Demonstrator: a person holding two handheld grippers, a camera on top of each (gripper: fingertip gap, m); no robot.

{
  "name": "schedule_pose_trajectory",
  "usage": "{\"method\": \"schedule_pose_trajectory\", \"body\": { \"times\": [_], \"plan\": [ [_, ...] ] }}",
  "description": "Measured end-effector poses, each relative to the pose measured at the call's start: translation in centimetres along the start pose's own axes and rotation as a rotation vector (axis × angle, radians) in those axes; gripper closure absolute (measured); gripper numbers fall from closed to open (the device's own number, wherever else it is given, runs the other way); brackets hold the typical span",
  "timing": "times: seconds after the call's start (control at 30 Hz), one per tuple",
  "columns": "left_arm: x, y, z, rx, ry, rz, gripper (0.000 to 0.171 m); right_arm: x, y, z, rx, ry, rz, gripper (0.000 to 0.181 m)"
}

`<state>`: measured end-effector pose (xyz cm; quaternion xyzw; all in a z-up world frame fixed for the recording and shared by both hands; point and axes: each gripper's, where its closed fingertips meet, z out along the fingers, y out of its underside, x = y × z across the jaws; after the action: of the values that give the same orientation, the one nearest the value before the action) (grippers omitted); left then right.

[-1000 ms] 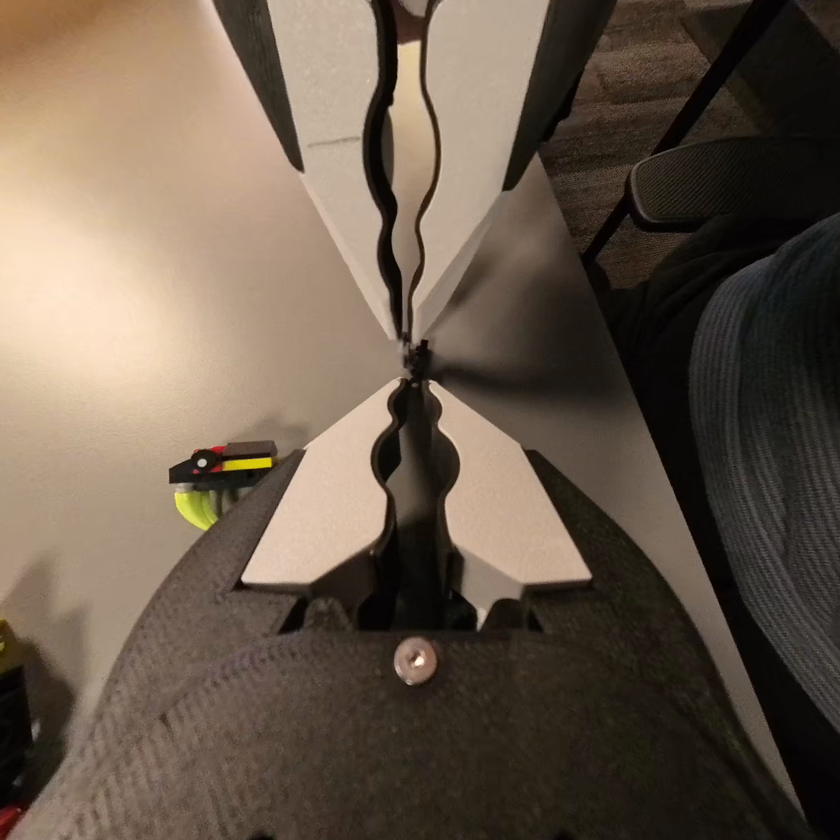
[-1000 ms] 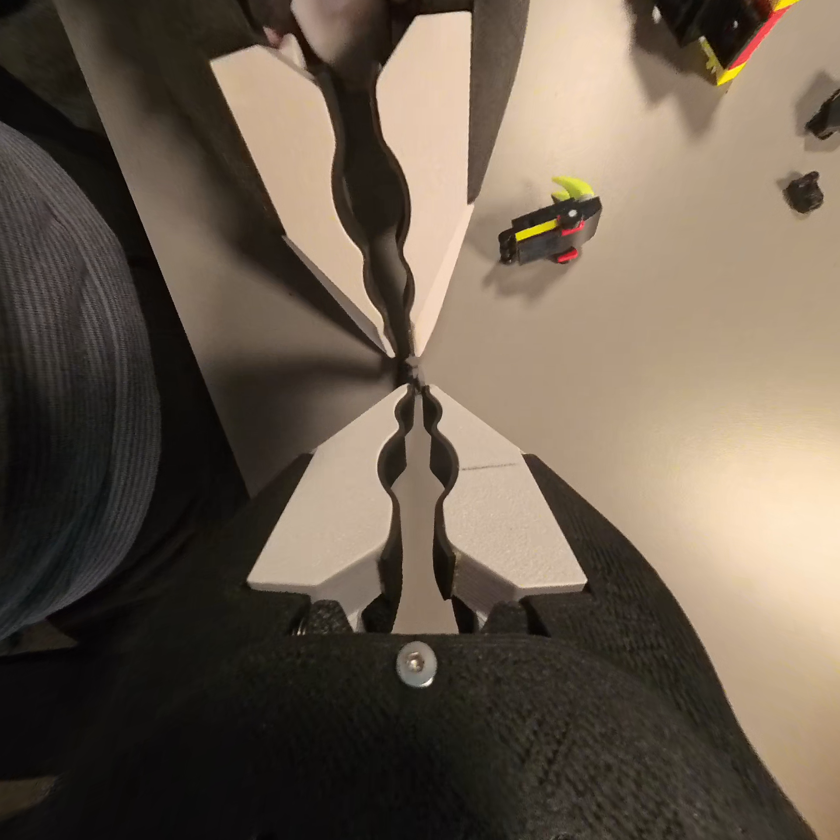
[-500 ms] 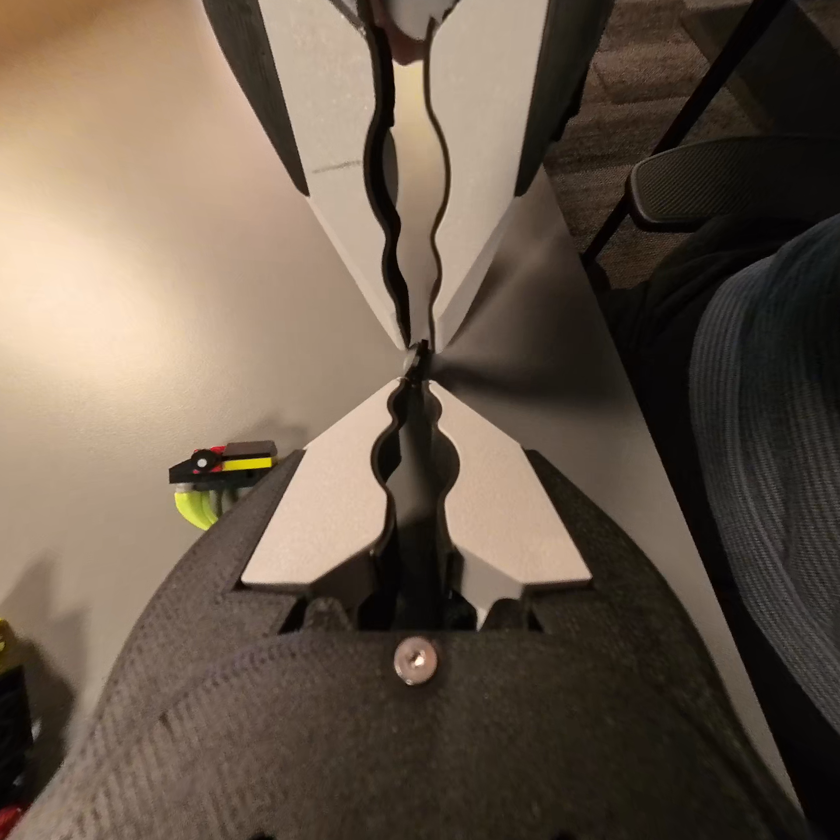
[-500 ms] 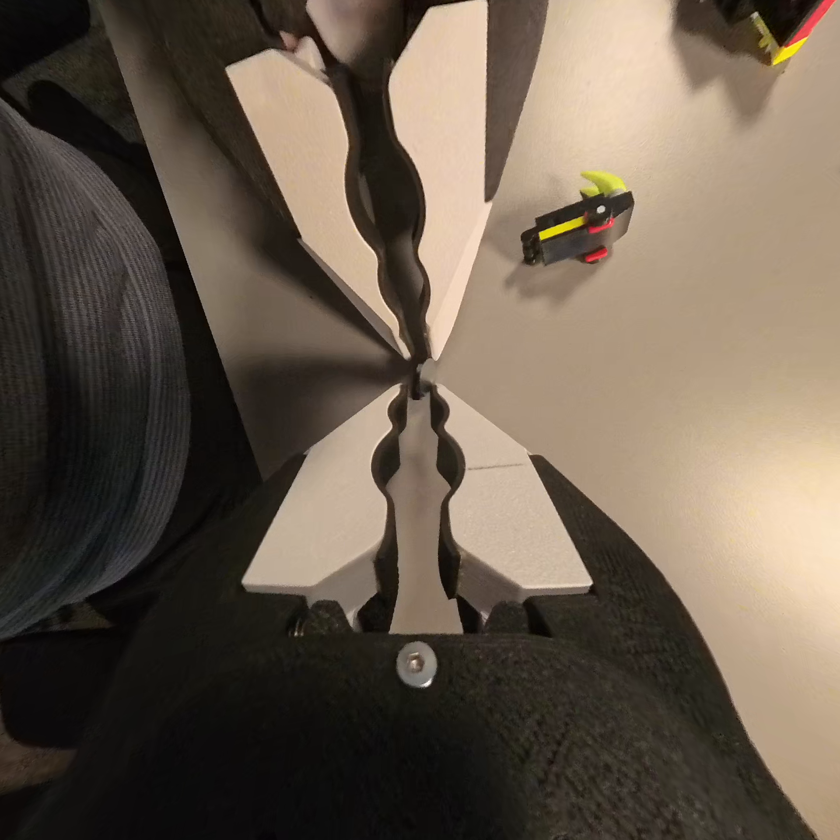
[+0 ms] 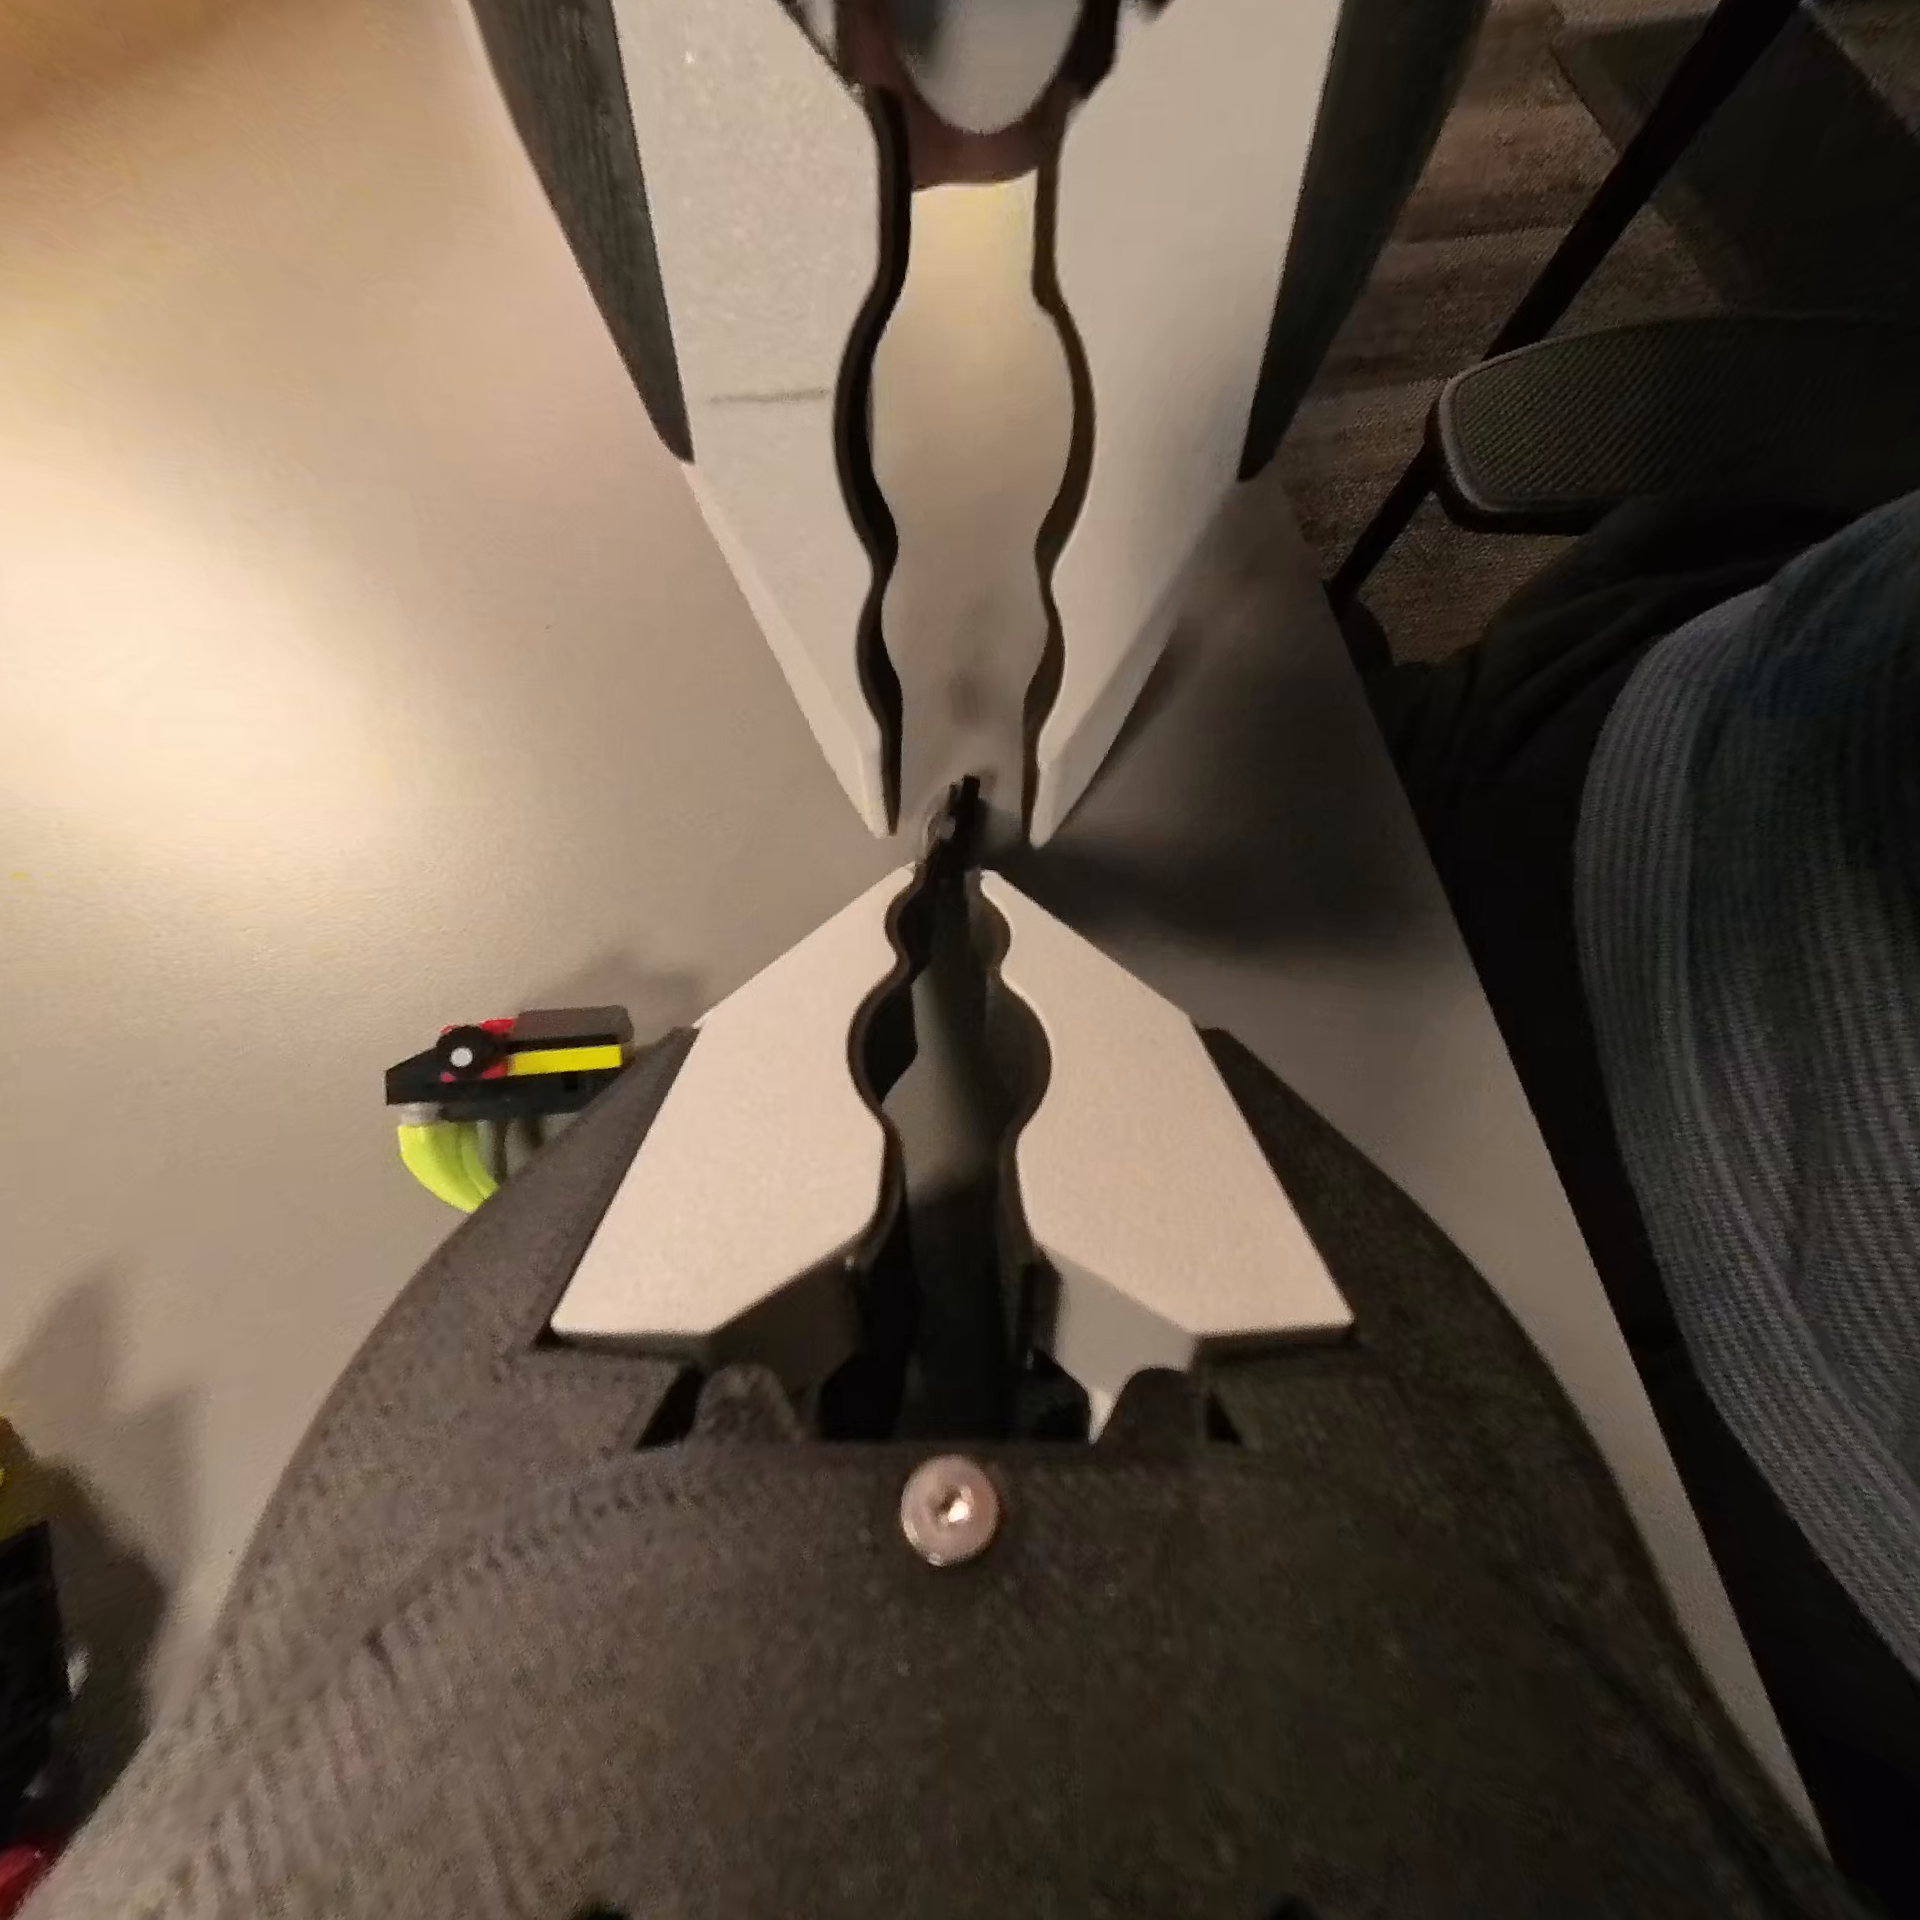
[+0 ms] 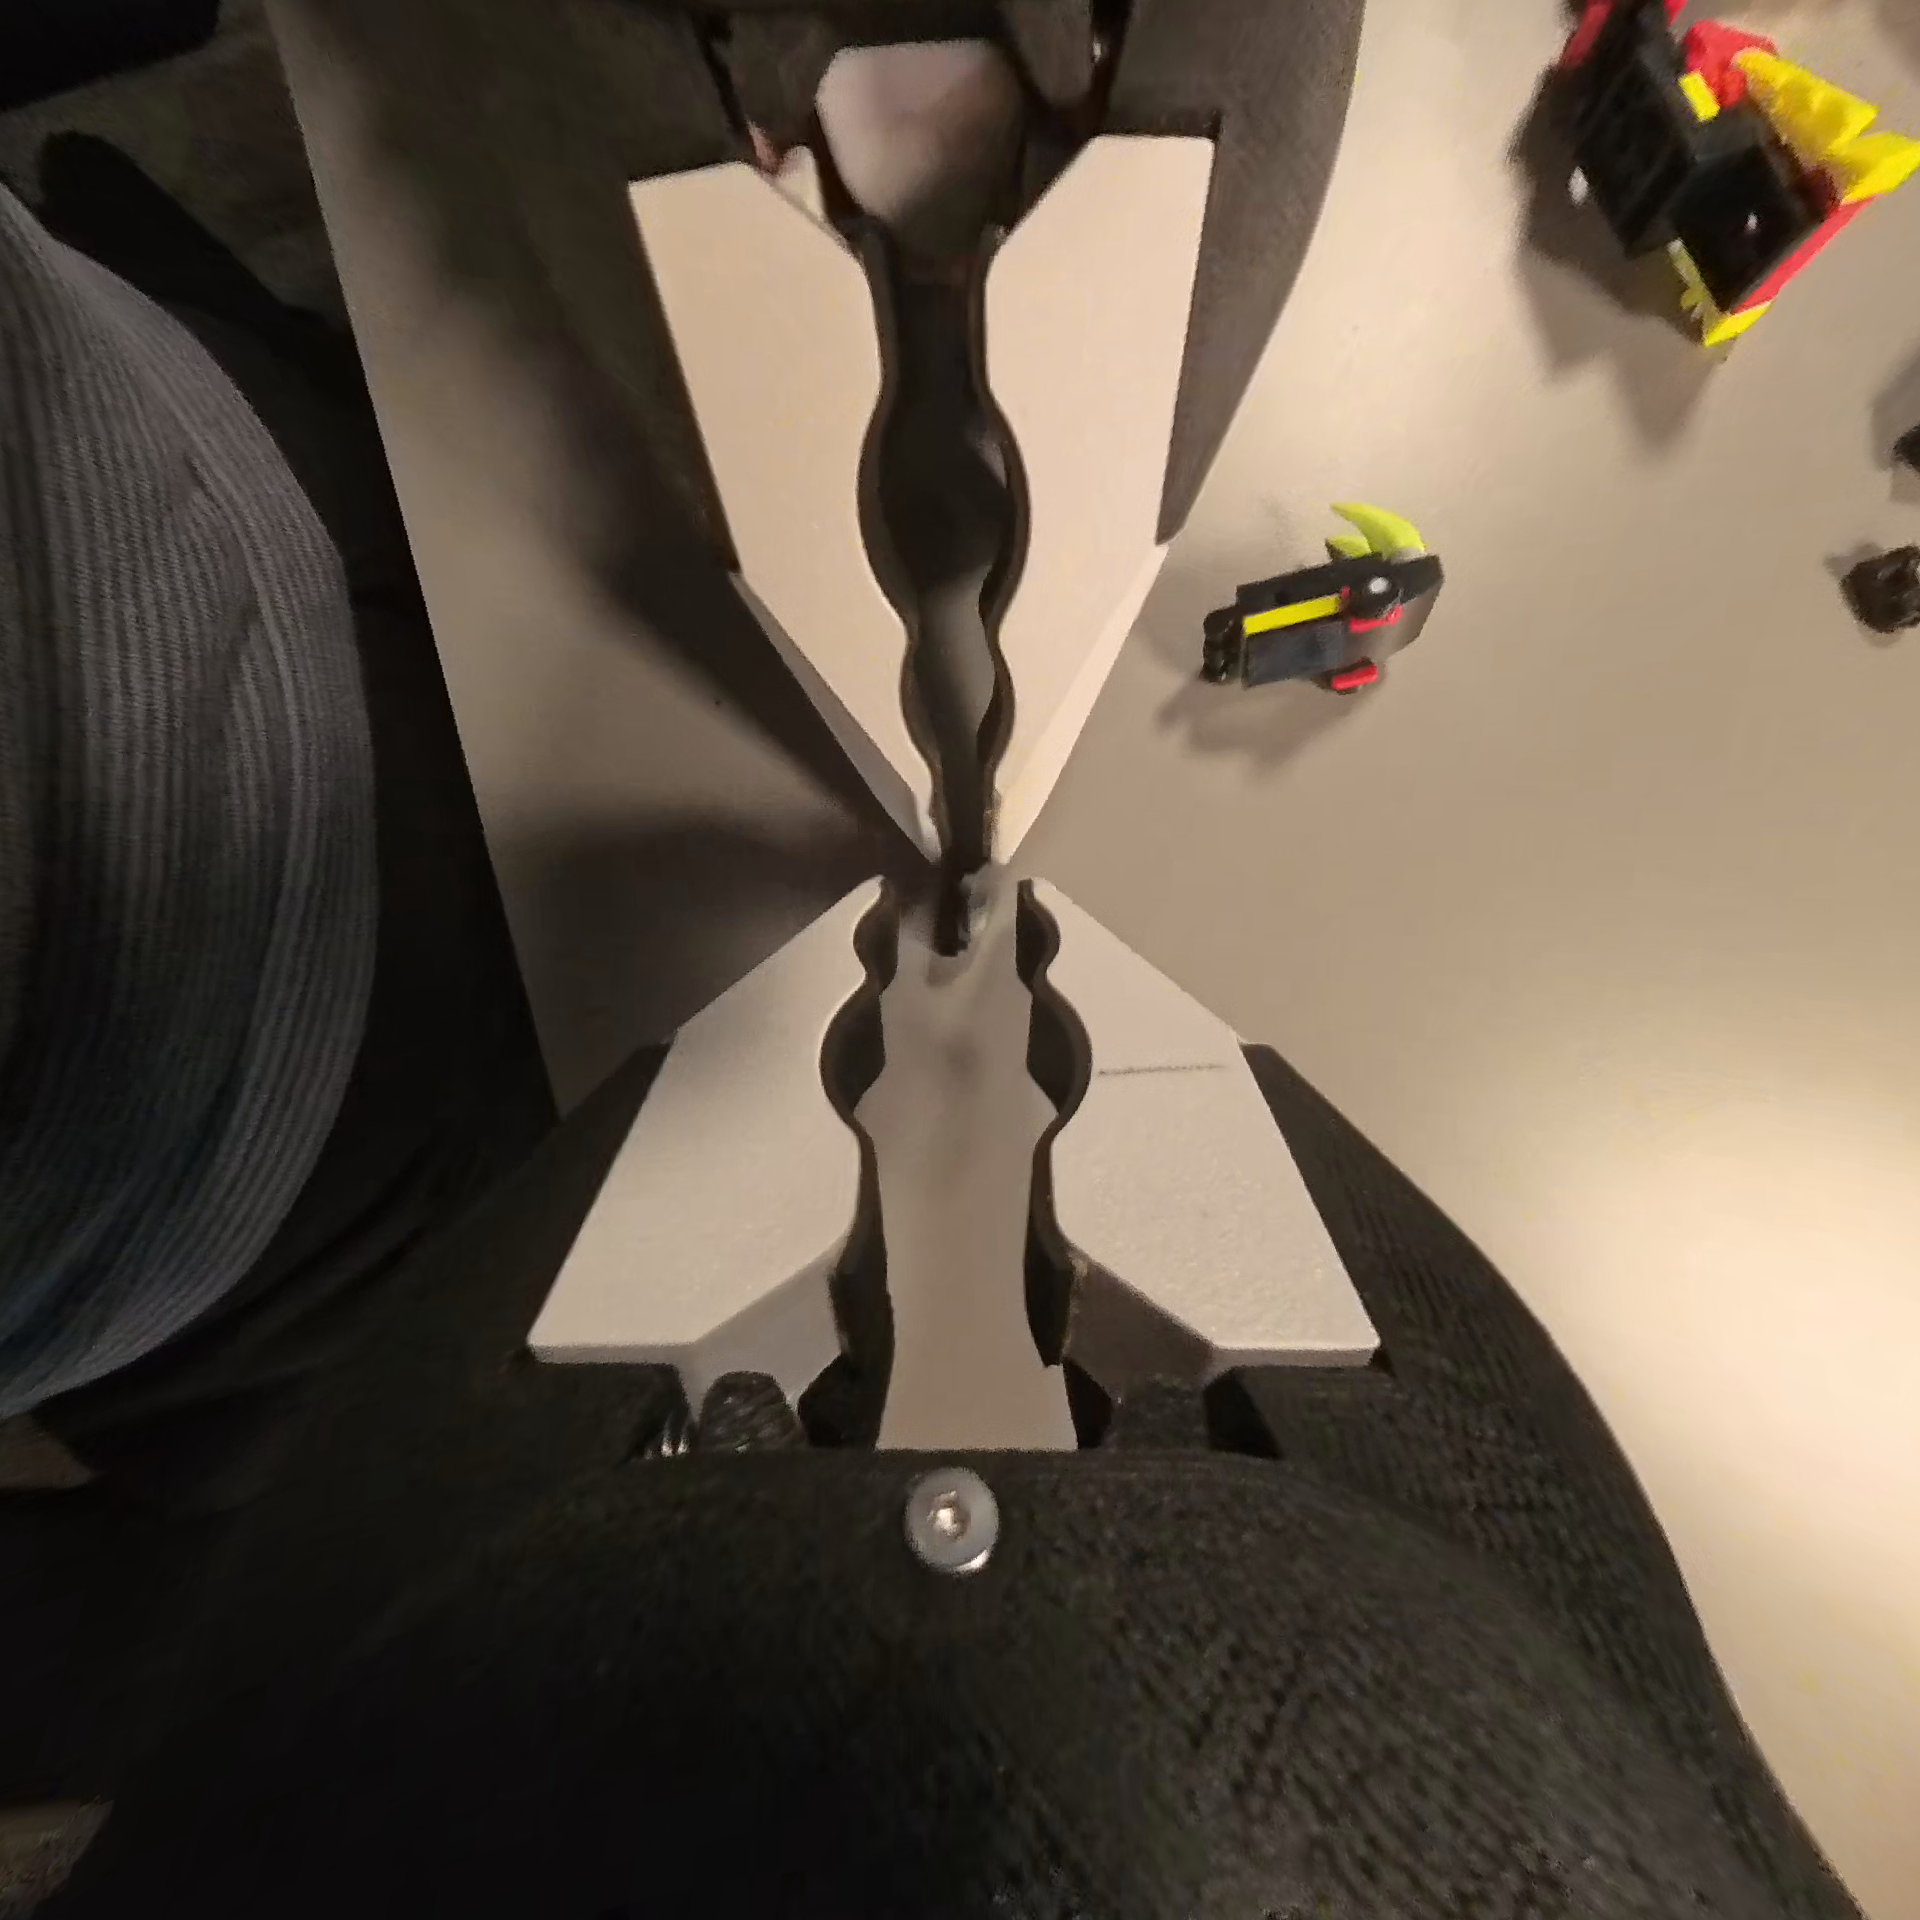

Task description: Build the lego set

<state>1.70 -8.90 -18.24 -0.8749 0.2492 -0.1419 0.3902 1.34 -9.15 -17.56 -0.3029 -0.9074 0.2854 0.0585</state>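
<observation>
Presently left gripper [image 5: 948,868] pinched a thin black piece [image 5: 961,821]; right gripper [image 6: 954,894], tip-to-tip opposite, stood parted around it, apparently releasing after handover.

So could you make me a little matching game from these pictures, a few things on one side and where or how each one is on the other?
Things:
1. left gripper
2. right gripper
3. small black lego assembly with yellow stripe
4. large black, red and yellow lego build

States or places:
A. lying alone on the table, lime claw piece on one side
B. fingers apart, around the tip of the small dark piece
C. at the table's far corner in the right wrist view
D. fingers closed on the small dark piece

Pairs: 1-D, 2-B, 3-A, 4-C
</observation>
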Motion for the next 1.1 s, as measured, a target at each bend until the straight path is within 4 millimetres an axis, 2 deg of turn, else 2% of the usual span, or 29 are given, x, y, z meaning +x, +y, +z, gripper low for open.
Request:
{"method": "schedule_pose_trajectory", "body": {
  "times": [0.5,1.1],
  "plan": [
    [-0.01,0.01,0.00,0.000,0.002,-0.005,0.167,0.25,0.55,0.45,-0.036,0.022,-0.045,0.172],
    [0.09,0.02,-0.01,0.001,-0.022,0.025,0.167,0.06,0.69,0.42,-0.014,0.058,-0.036,0.172]
  ]
}}
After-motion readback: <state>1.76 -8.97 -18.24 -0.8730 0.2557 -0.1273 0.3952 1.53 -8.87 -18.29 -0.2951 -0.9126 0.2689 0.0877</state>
